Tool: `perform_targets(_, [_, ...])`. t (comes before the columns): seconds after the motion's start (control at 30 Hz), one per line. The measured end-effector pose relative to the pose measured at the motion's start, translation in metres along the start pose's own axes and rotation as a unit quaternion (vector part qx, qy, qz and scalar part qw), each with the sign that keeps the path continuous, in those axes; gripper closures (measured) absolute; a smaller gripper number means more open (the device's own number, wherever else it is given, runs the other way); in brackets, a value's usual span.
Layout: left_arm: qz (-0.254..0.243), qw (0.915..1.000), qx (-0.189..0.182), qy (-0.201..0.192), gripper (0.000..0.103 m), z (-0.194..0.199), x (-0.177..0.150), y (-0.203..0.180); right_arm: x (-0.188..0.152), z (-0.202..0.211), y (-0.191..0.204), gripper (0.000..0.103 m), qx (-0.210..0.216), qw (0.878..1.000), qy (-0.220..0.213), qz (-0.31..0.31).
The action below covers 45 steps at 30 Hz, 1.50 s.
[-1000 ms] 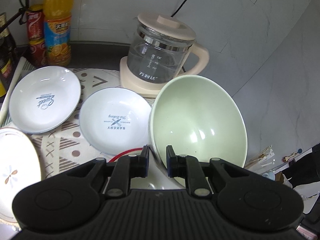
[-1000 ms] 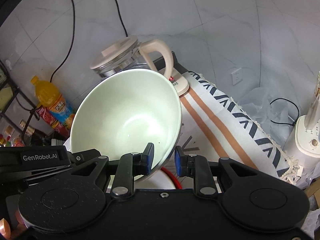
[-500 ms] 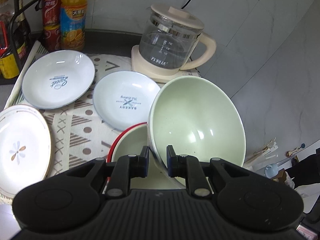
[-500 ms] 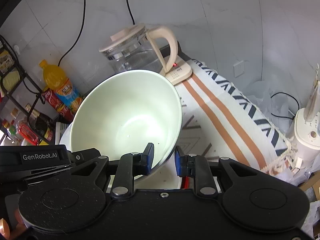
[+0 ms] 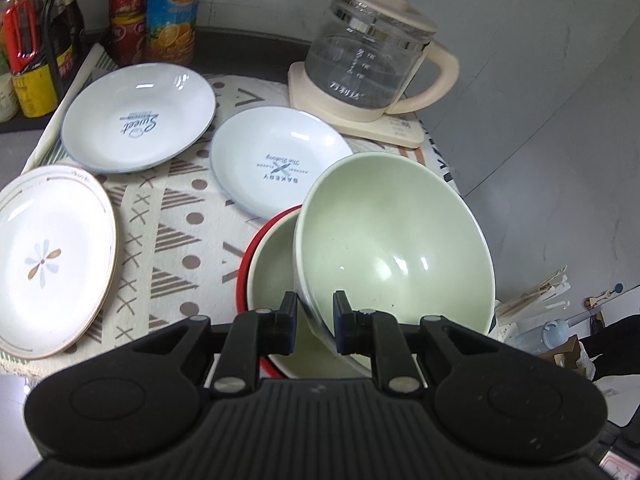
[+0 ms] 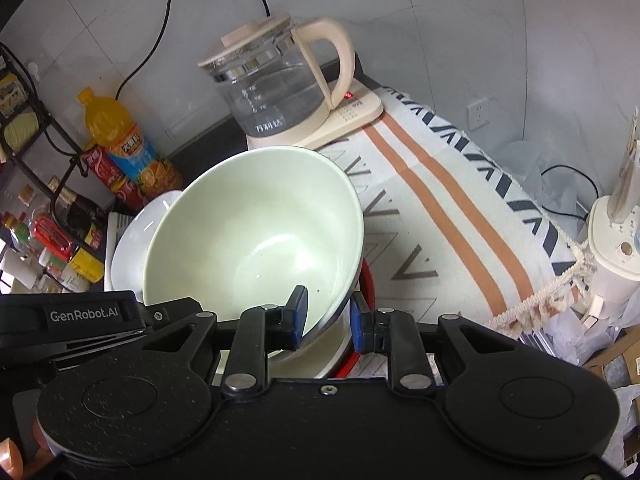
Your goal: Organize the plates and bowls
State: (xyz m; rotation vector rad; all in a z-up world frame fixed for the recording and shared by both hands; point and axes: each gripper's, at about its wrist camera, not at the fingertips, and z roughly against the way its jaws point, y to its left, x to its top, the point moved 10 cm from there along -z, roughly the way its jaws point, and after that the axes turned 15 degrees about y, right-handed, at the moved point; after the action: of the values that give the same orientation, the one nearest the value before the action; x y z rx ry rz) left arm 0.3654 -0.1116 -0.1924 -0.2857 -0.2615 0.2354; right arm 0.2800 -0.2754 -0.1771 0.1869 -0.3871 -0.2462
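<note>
Two grippers are pinching one pale green bowl by its rim — the left gripper is gripping with one finger inside and one outside, and the right gripper is doing the same from the opposite side, its blue-padded jaws clamped on the bowl's wall. The bowl is glossy, deep and wide, cream-green inside with a few tiny dark specks, and it is tilting steeply over a second green bowl, its lower edge reaching down inside that one. That lower bowl is sitting in a red-rimmed dish on the patterned cloth covering the desk.

Beyond them three plates are lying flat and apart: a white plate printed "BAKERY" just behind the bowls, a larger one printed "Sweet" farther left, and a flower-patterned plate with a thin gold rim nearest the left edge. A glass kettle on a cream base is standing behind, near an orange juice bottle and red cans.
</note>
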Motion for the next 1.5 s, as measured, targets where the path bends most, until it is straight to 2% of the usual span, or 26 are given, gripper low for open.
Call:
perform_targets(0.3, [0.022, 0.9996, 0.008, 0.017, 0.085, -0.008, -0.008, 0.018, -0.005, -0.008, 0.004, 0.076, 0.009, 1.000, 0.020, -0.002])
perform_targets(0.63, [0.024, 0.9996, 0.014, 0.002, 0.080, 0.008, -0.011, 0.022, -0.007, 0.002, 0.006, 0.072, 0.009, 1.000, 0.013, 0.006])
perform_targets(0.73, [0.027, 0.9995, 0.017, -0.002, 0.076, 0.014, -0.014, 0.024, -0.009, 0.008, 0.007, 0.066, 0.008, 1.000, 0.011, 0.011])
perform_targets(0.83, [0.026, 0.9994, 0.021, -0.008, 0.068, 0.022, -0.020, 0.024, -0.015, 0.011, 0.008, 0.061, 0.007, 1.000, 0.014, 0.015])
perform_targets(0.9, [0.028, 0.9992, 0.025, -0.014, 0.058, 0.028, -0.024, 0.025, -0.021, 0.009, 0.006, 0.060, 0.005, 1.000, 0.023, 0.017])
perform_targets(1.13, [0.032, 0.9981, 0.039, -0.036, 0.043, 0.050, -0.043, 0.033, -0.041, 0.011, -0.002, 0.056, 0.008, 0.999, 0.033, 0.006])
perform_targets(1.33, [0.050, 0.9964, 0.051, -0.045, 0.033, 0.064, -0.059, 0.052, -0.050, 0.020, 0.005, 0.052, 0.021, 0.999, 0.033, 0.015])
perform_targets(1.5, [0.076, 0.9943, 0.058, -0.047, 0.027, 0.072, -0.067, 0.070, -0.055, 0.029, 0.021, 0.041, 0.032, 0.998, 0.030, 0.037])
